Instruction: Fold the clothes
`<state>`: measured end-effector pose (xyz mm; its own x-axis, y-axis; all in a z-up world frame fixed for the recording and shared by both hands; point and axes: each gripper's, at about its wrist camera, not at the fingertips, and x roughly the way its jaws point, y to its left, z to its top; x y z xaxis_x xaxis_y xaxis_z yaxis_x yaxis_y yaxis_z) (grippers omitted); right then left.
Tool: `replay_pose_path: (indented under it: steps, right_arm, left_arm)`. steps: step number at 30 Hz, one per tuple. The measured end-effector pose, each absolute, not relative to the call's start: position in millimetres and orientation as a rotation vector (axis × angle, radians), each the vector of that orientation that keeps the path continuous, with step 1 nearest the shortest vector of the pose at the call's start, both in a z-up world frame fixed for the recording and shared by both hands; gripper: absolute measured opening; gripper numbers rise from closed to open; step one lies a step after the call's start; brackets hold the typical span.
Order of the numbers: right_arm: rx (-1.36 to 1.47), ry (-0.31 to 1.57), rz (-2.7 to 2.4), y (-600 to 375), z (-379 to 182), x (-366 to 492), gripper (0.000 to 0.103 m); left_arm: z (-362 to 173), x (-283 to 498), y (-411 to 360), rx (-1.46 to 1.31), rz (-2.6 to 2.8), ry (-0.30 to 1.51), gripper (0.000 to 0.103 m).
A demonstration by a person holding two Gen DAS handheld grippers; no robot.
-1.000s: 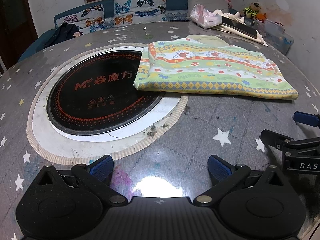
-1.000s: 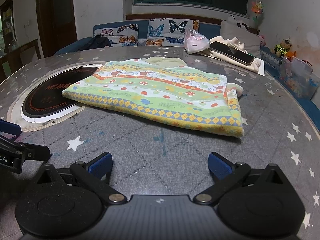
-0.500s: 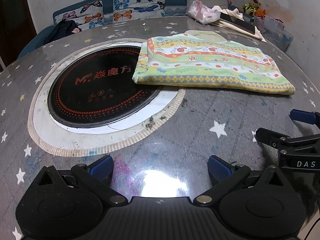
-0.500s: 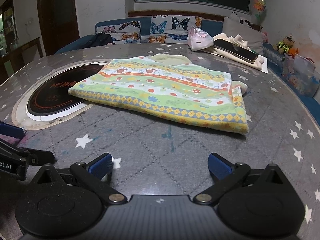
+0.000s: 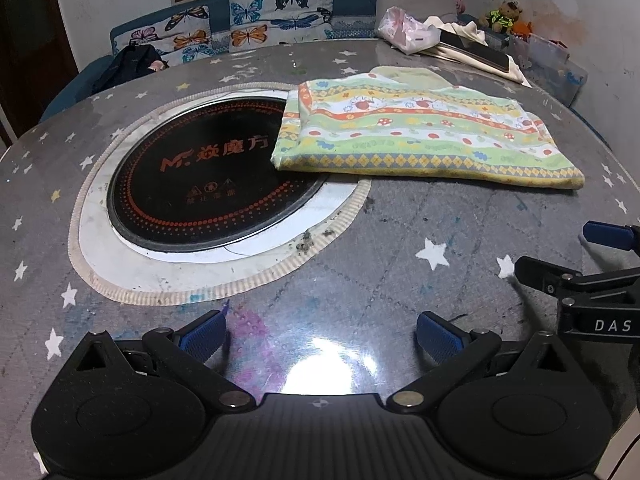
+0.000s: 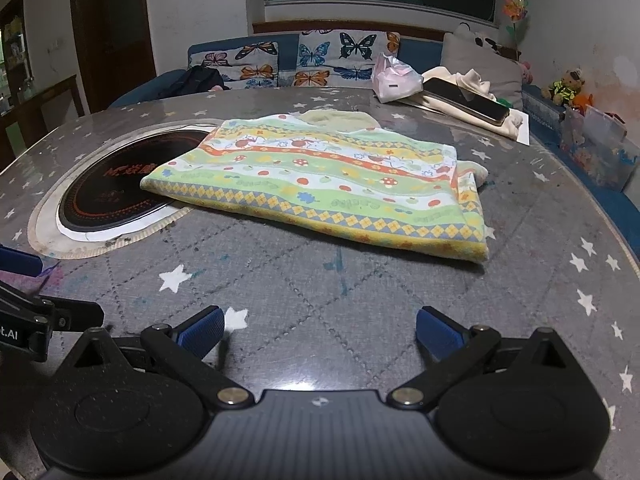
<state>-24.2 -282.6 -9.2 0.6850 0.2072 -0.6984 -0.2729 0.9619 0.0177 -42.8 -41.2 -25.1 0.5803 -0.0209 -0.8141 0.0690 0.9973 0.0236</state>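
Green-and-yellow striped cloth with the little mushrooms and apples on it is lying in a flat, tidy rectangle on the tabletop, so from where I'm driving this thing the fold looks pretty much done. Its left corner hangs over the edge of the black induction plate set into the tabletop, and the rest sits on the grey starry cover. One small nitpick: in the right view a pale bit of fabric pokes out at the far right corner, and another pale flap shows behind the back edge, so the layers aren't perfectly lined up. Can't tell if that's the same garment or something under it. My left hand-held gripper has its jaws spread wide with nothing between them, hovering low over bare tabletop well short of the cloth. Same story for the right hand-held gripper, wide open, empty, near edge of the cloth still a fair way ahead. Both sit side by side at the near rim. My guess is what's left is either one more fold in half to make it smaller, or just tucking those stray bits in. No other clothes waiting that I can clearly make out, just clutter at the far side.
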Motion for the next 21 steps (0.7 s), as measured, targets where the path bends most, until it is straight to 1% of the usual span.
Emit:
replay_pose_path:
  steps: [21]
  right_arm:
    - [-0.104, 0.703, 0.306, -274, 18, -38, 0.103]
  left_arm:
    - [-1, -49, -42, 0.088, -0.035, 0.878, 0.103]
